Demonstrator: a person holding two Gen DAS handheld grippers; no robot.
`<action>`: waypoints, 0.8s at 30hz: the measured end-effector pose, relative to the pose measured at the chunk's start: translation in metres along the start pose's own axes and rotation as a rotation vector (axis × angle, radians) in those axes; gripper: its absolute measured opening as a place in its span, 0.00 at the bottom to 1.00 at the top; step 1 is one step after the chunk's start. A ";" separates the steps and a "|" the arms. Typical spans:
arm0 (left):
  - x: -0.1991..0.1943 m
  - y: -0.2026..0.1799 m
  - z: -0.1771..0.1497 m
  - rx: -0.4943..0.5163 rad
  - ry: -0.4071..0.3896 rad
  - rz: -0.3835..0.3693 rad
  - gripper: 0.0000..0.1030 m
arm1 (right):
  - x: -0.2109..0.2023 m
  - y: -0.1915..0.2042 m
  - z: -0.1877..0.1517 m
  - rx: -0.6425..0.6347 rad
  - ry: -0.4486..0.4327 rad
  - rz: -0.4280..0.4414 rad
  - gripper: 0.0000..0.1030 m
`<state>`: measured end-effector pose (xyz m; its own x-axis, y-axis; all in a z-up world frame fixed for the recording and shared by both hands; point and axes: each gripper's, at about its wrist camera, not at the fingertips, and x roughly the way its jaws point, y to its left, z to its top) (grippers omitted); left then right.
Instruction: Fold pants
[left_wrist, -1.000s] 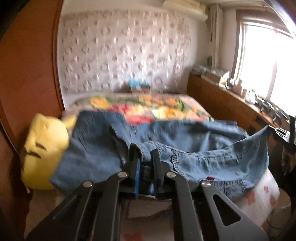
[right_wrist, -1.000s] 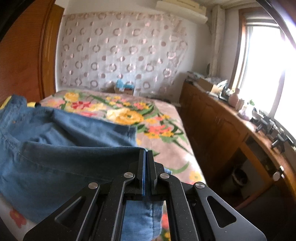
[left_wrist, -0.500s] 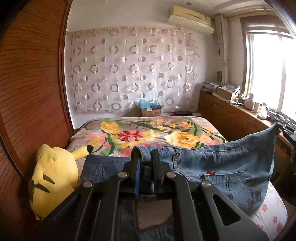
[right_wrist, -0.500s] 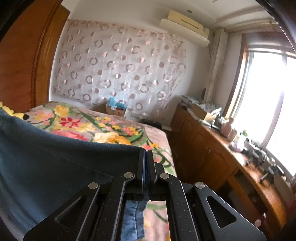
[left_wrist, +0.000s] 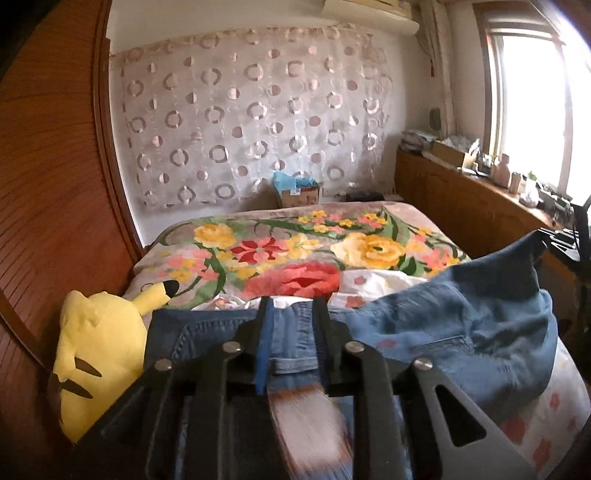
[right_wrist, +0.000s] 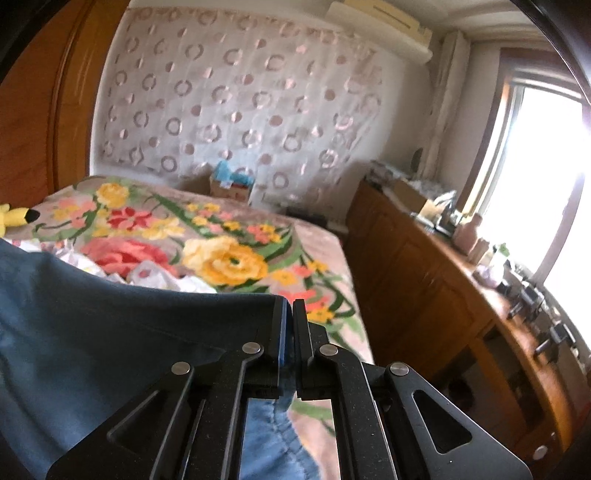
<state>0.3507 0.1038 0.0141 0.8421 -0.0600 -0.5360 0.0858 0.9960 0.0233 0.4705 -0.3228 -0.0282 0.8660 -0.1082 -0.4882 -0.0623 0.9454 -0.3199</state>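
Spanning the left wrist view, blue denim pants hang by the waistband, long axis running crosswise from the left gripper out to the right, where a raised corner meets the right gripper at the frame edge; the left jaws stand parted with a waistband fold between them, and contact cannot be told. Yellow plush toy just left of the tool; floral bedspread ahead. Right wrist view: right gripper jaws pressed nearly together, pinching the pants edge, cloth draping leftward and downward; bedspread ahead, wooden cabinet to the right.
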 end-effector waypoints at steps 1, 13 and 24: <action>-0.001 -0.002 -0.002 0.013 0.011 0.004 0.25 | -0.002 0.001 0.000 0.002 -0.001 0.004 0.09; -0.019 -0.017 -0.044 0.004 0.132 -0.110 0.33 | -0.079 0.030 -0.002 0.063 -0.024 0.259 0.41; -0.036 -0.021 -0.083 0.003 0.181 -0.138 0.33 | -0.128 0.113 -0.028 -0.024 0.062 0.459 0.60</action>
<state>0.2742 0.0904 -0.0365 0.7132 -0.1827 -0.6768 0.1951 0.9790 -0.0587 0.3388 -0.2105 -0.0251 0.7148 0.3012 -0.6311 -0.4443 0.8925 -0.0773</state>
